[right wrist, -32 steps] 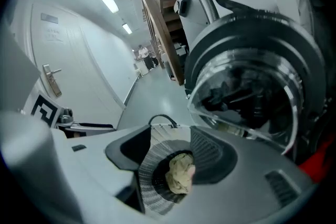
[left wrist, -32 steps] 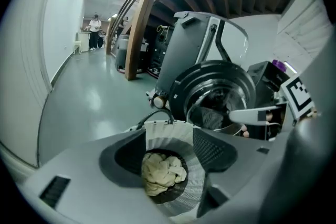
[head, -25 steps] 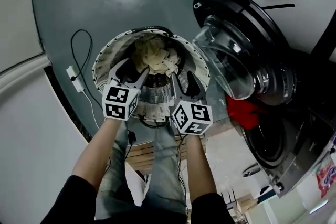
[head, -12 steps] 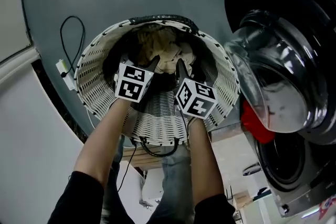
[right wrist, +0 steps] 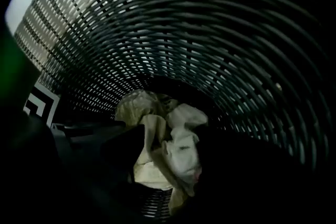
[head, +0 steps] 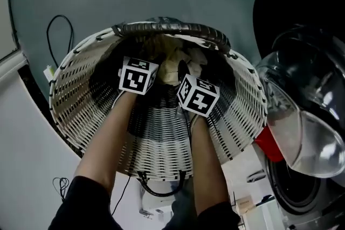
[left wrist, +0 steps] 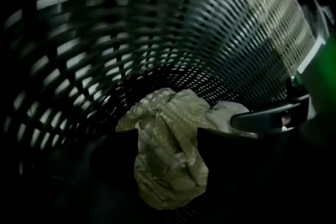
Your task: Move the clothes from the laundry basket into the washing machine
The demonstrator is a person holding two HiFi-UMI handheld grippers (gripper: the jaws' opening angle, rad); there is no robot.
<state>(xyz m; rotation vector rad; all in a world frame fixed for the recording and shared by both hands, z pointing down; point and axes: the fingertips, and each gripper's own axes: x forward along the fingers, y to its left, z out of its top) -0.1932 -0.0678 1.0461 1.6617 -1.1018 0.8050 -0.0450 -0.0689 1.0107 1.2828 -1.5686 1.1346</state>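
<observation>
Deep in the white wicker laundry basket (head: 81, 110) lies a crumpled heap of clothes (head: 172, 59). In the left gripper view a cream checked cloth (left wrist: 168, 139) shows between the dark jaws of my left gripper (left wrist: 168, 162), which are opening over it. My right gripper (right wrist: 170, 160) hangs over a white cloth (right wrist: 181, 149) and a cream one (right wrist: 136, 107), its jaws also opening. Neither gripper's pads press on the fabric. In the head view both grippers, left (head: 157, 70) and right (head: 183, 71), reach far down inside the basket, side by side.
The washing machine (head: 302, 196) stands at the right with its glass door (head: 302, 126) swung open beside the basket. Something red (head: 268, 144) shows at the drum's mouth. A white plug and black cable (head: 51, 70) lie on the grey floor to the left.
Both grippers have sunk from the basket's rim to deep inside it, close above the clothes. Their jaws have spread wider. The basket now fills more of the head view.
</observation>
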